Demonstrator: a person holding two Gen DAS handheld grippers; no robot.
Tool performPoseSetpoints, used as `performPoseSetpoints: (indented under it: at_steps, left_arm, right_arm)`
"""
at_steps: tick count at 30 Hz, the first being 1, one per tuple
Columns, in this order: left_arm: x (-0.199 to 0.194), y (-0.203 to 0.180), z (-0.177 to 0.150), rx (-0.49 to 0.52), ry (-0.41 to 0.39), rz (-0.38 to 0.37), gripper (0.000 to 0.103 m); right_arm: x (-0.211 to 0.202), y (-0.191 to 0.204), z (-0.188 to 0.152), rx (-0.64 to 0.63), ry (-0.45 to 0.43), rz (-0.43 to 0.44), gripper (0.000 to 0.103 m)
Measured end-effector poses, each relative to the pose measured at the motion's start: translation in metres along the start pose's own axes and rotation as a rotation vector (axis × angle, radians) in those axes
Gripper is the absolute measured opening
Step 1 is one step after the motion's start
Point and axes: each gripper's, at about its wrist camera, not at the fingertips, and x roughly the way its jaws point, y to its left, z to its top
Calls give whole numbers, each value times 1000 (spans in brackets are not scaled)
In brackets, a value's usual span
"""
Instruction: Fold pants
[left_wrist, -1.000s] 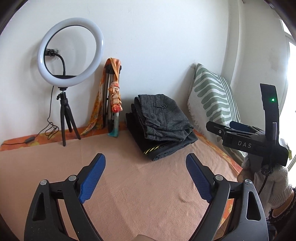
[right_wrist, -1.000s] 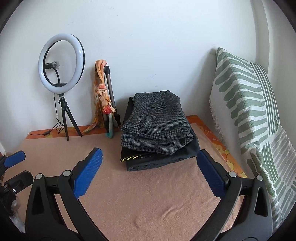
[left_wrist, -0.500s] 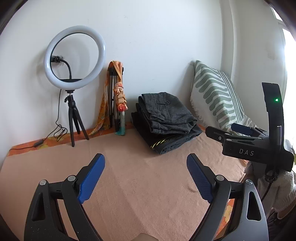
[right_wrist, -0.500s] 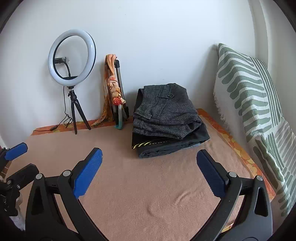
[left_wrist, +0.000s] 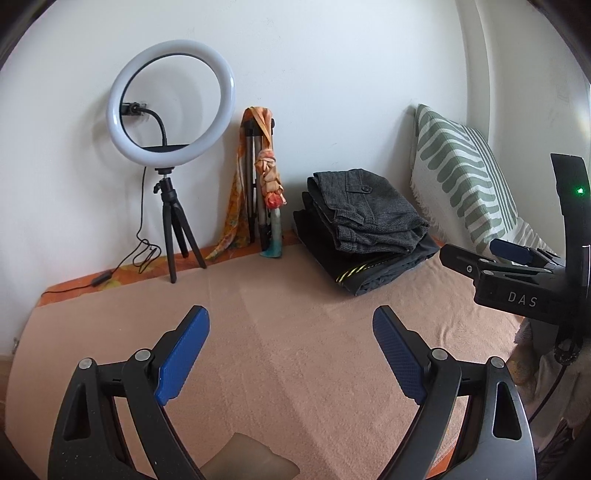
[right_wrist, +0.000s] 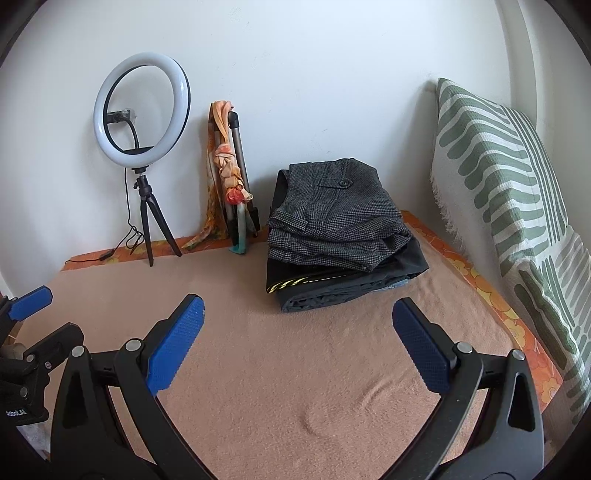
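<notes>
I've eased both grippers, left gripper (left_wrist: 291, 350) and right gripper (right_wrist: 297, 341), lower over the bed (right_wrist: 295, 350), fingers apart and empty; the folded pants (right_wrist: 334, 218) sit stacked near the wall, seemingly done

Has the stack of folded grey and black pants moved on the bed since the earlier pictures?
No. The stack of folded grey and black pants lies at the same spot beside the orange scarf on the folded tripod; only the camera view has shifted.
</notes>
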Motion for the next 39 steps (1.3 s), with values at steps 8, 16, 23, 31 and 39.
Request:
performPoseSetpoints:
  at_steps: [8, 16, 23, 31, 39]
  left_arm:
    - [-2, 5, 0, -8, -8, 5, 103]
    - [-1, 9, 0, -9, 0, 6, 103]
    - [-2, 8, -2, -3, 4, 5, 103]
    - [-1, 6, -1, 0, 4, 2, 103]
    - [-1, 4, -1, 2, 7, -2, 103]
  right_arm:
    - [8, -3, -4, 16, 6, -8, 103]
    - [12, -5, -5, 27, 11, -9, 103]
    - [12, -3, -6, 22, 15, -7, 103]
    - [13, -5, -6, 35, 17, -13, 103]
    - [13, -5, -7, 39, 19, -13, 103]
